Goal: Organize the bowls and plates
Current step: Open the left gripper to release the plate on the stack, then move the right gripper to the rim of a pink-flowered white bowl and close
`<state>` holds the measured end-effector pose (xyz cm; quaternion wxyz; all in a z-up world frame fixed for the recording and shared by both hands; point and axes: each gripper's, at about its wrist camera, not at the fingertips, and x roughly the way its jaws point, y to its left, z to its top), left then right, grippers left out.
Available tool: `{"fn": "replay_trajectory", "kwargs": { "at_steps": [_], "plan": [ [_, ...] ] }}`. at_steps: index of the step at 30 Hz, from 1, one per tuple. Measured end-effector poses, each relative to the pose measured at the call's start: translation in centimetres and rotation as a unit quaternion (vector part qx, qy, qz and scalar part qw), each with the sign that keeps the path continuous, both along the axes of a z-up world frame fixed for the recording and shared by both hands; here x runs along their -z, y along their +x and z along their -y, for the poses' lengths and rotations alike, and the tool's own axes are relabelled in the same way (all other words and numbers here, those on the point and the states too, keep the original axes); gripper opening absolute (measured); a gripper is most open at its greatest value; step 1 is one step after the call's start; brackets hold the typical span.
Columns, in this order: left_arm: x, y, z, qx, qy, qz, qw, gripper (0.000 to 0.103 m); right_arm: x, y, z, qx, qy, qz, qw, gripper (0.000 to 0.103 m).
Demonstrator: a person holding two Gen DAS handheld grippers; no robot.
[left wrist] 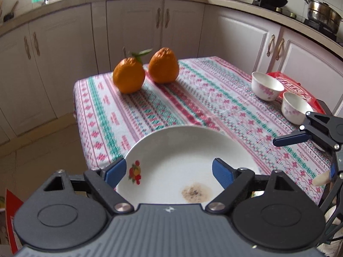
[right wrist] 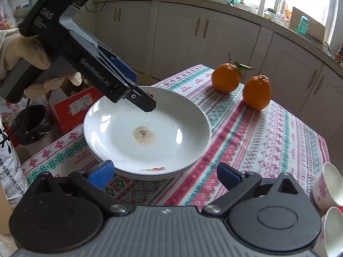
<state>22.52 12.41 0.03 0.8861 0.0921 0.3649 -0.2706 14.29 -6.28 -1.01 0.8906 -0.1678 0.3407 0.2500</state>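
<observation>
A white plate [left wrist: 182, 158] with a brown stain and a fruit print lies on top of a stack of plates [right wrist: 148, 128] at the near corner of the cloth-covered table [left wrist: 193, 98]. My left gripper [left wrist: 169, 172] is open, its blue fingers just above the top plate's near rim. It shows from the side in the right wrist view [right wrist: 141, 100], over the plate's far edge. My right gripper [right wrist: 165, 174] is open and empty, just off the stack's near rim. Two white floral bowls [left wrist: 267, 85] [left wrist: 294, 108] stand at the table's right side.
Two oranges [left wrist: 128, 76] [left wrist: 164, 65] sit at the table's far end. A red packet [left wrist: 293, 85] lies under the bowls. Kitchen cabinets [left wrist: 133, 32] run behind the table. A red box [right wrist: 75, 105] and a black bin [right wrist: 32, 124] stand on the floor beside it.
</observation>
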Motion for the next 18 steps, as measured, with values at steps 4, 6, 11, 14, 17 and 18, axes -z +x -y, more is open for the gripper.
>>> {"fn": "replay_trajectory", "kwargs": {
  "at_steps": [4,6,11,14,17,18],
  "plan": [
    [-2.0,-2.0,2.0,0.02,0.009,0.049,0.9985,0.091,-0.6,-0.7,1.8,0.017,-0.002,0.011,1.0,0.103],
    [-2.9,-3.2,3.1,0.036,0.008,0.067,0.9971,0.093,-1.0,-1.2,2.9,0.029,-0.003,0.016,0.999,0.103],
    [-3.8,-5.4,6.0,0.064,-0.009,0.075,0.9951,0.097,-1.7,-2.9,5.8,0.06,-0.011,0.037,0.997,0.103],
    [-3.1,-6.4,7.7,0.066,-0.025,0.067,0.9953,0.097,-2.0,-4.1,7.8,0.087,-0.021,0.051,0.995,0.103],
    [-2.2,-7.3,9.4,0.058,-0.035,0.073,0.995,0.097,-2.0,-5.1,10.3,0.114,-0.02,0.056,0.992,0.103],
    [-1.9,-7.7,10.0,0.058,-0.042,0.074,0.9947,0.099,-2.0,-5.4,11.2,0.124,-0.016,0.057,0.991,0.103]
  ]
}}
